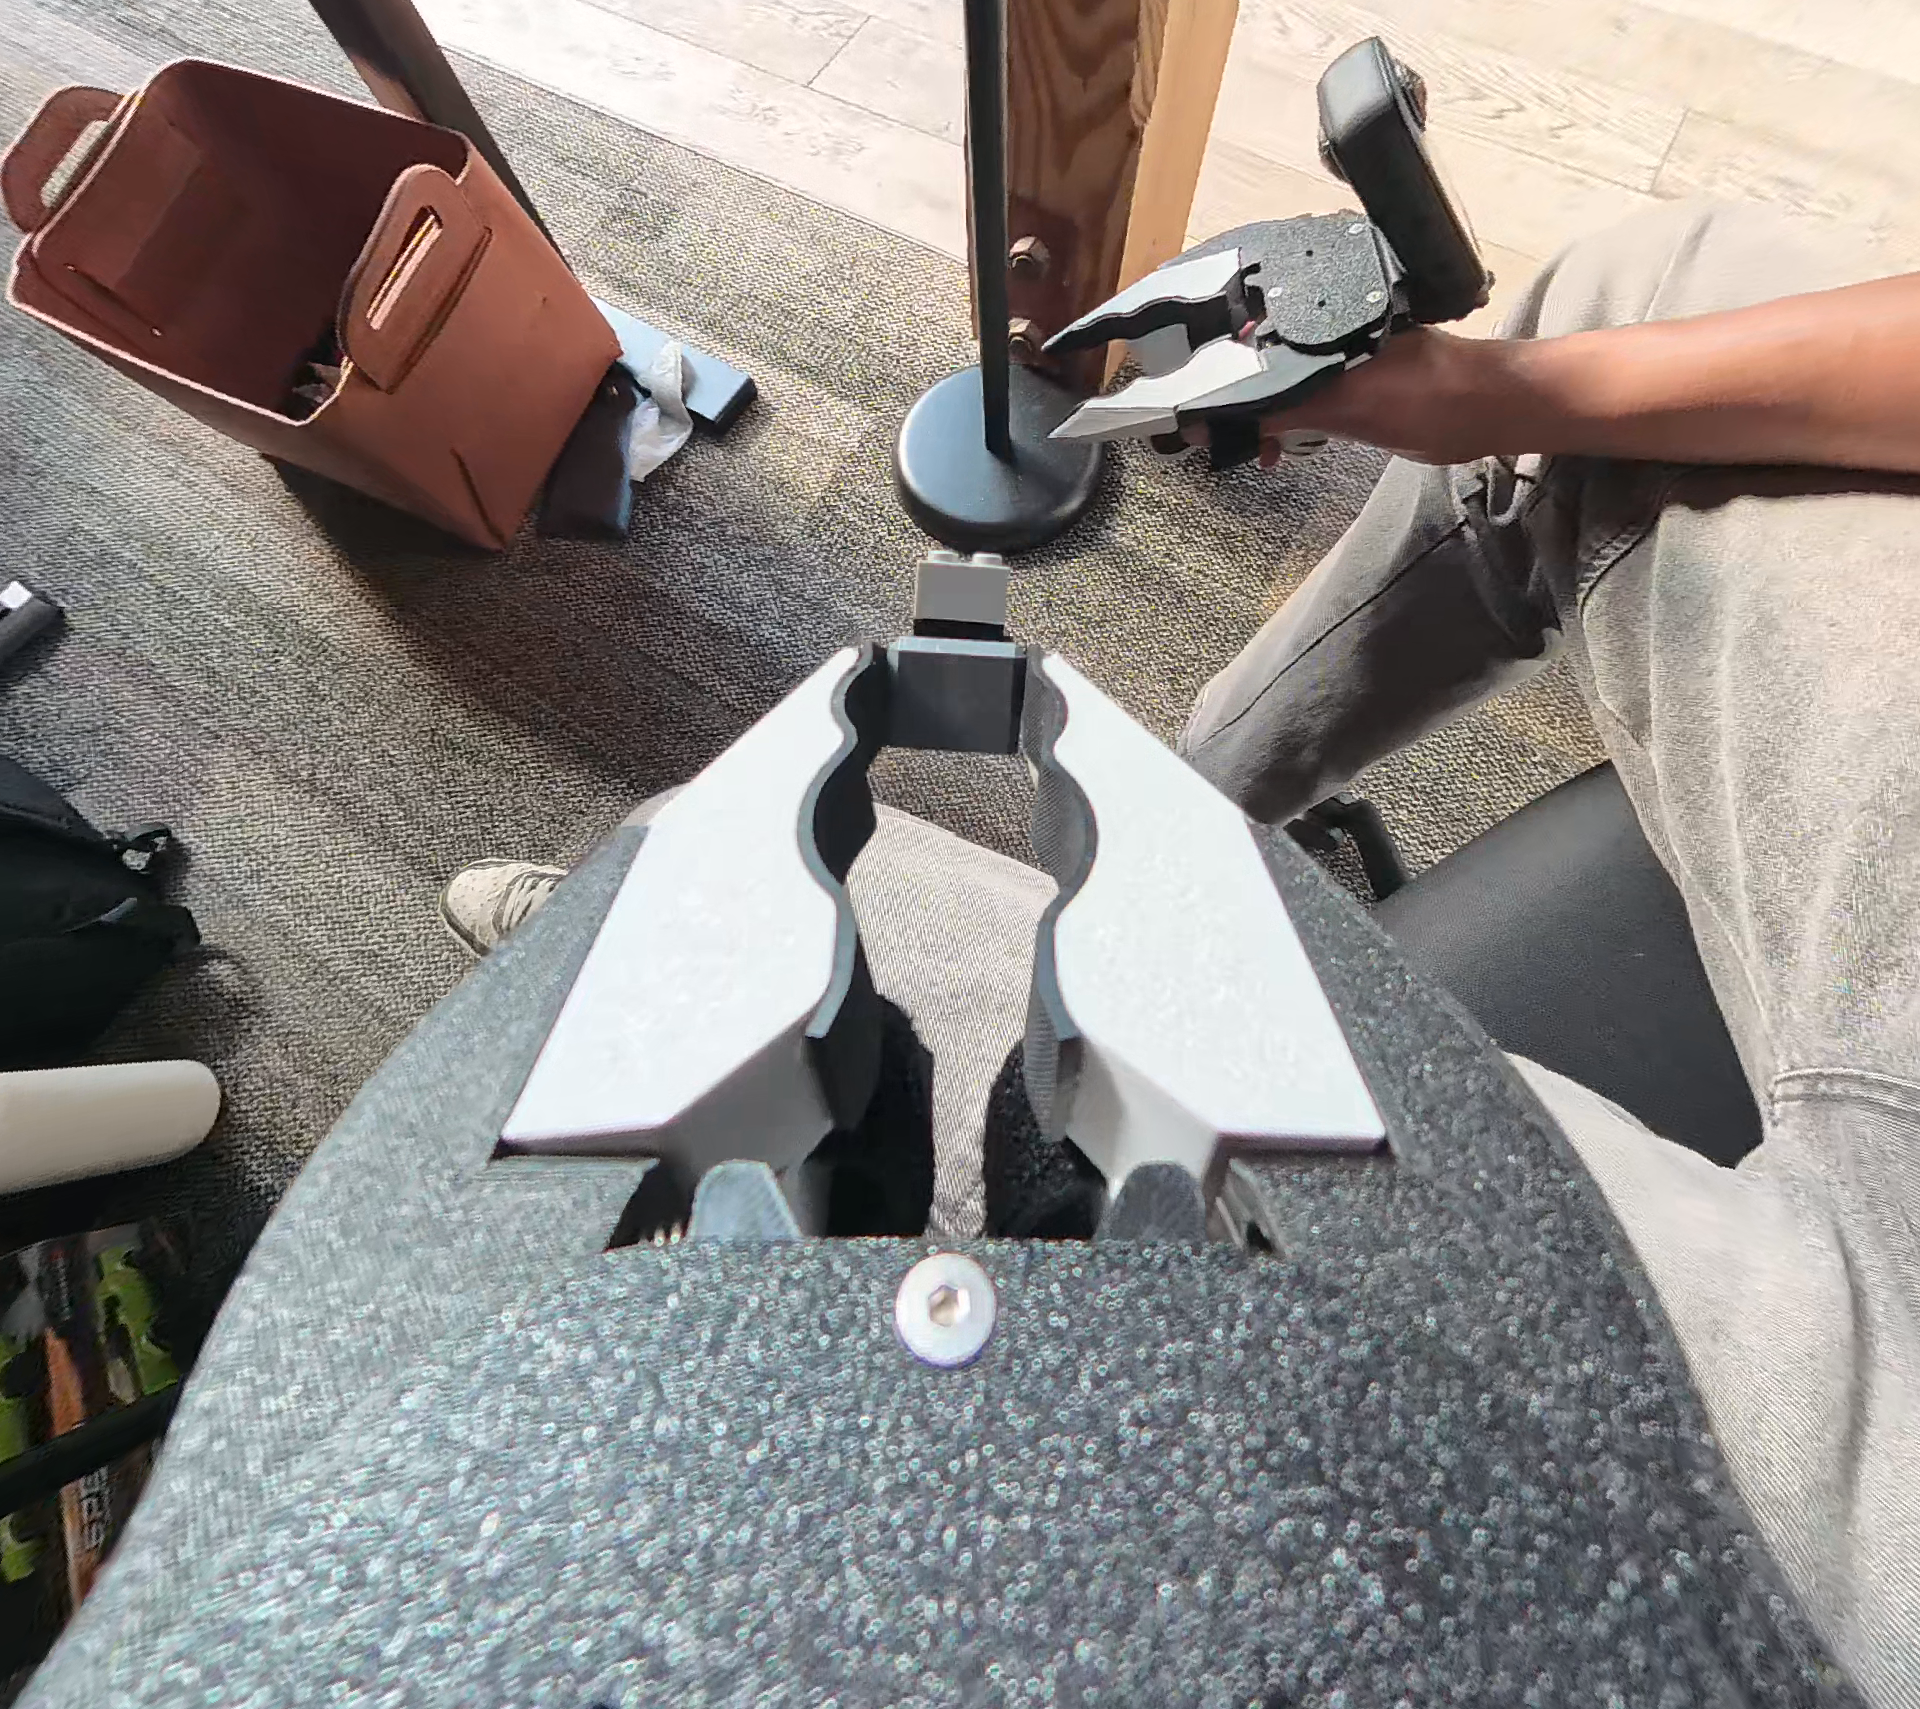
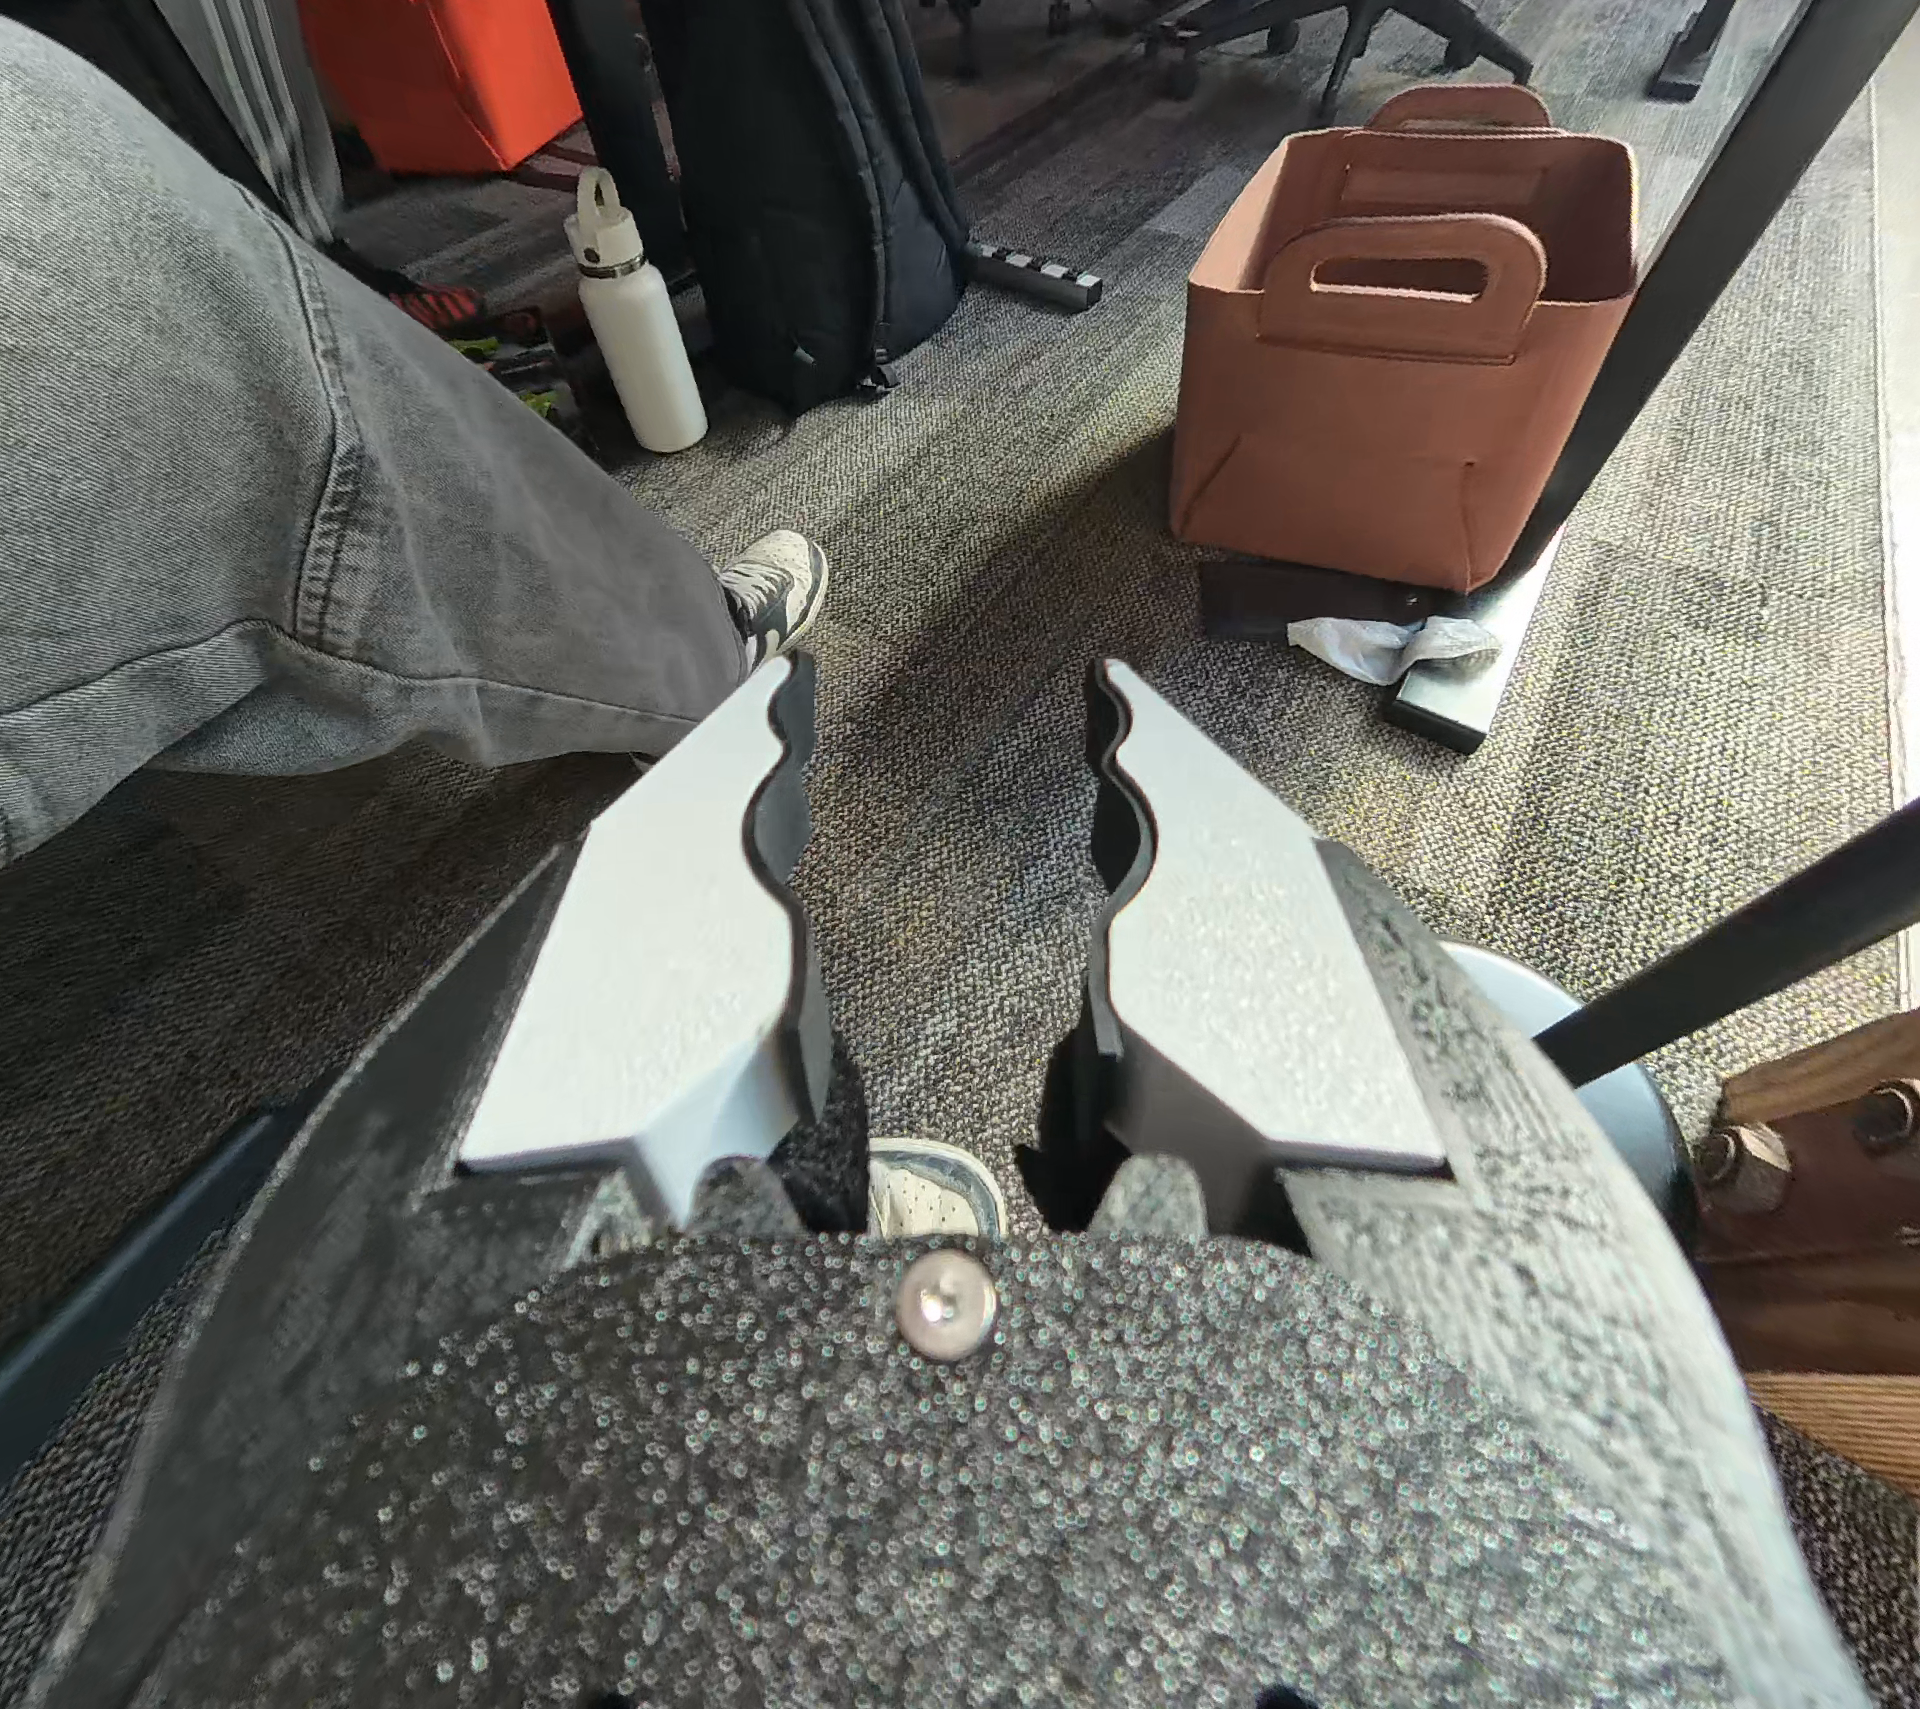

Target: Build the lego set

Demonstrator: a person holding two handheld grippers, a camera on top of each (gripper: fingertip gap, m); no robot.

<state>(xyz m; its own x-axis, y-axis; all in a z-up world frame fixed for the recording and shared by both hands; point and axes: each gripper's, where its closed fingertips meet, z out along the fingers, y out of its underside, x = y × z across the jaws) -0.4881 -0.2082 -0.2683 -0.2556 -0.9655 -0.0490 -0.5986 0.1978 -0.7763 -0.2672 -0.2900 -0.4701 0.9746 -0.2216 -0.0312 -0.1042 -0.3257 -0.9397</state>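
My left gripper [image 1: 954, 703] is shut on a small lego piece: a dark grey brick [image 1: 954, 709] pinched between the fingertips, with a light grey studded brick [image 1: 958, 587] stuck on its far end. I hold it in the air above a person's knee and the carpet. My right gripper [image 2: 948, 703] is open and empty over the carpet. It also shows in the left wrist view [image 1: 1070, 392], held in a hand at the upper right, its jaws apart near a black stand's base [image 1: 997, 464].
A brown felt basket [image 1: 312, 288] [image 2: 1403, 350] stands on the grey carpet beside a black table leg [image 2: 1714, 257]. A wooden post [image 1: 1122, 59] rises behind the stand. The person's grey-trousered legs [image 1: 1714, 620] [image 2: 260, 464], a white bottle [image 2: 639, 340] and a black backpack [image 2: 821, 153] are around. The gap from one gripper's tips to the other's is roughly 30 centimeters.
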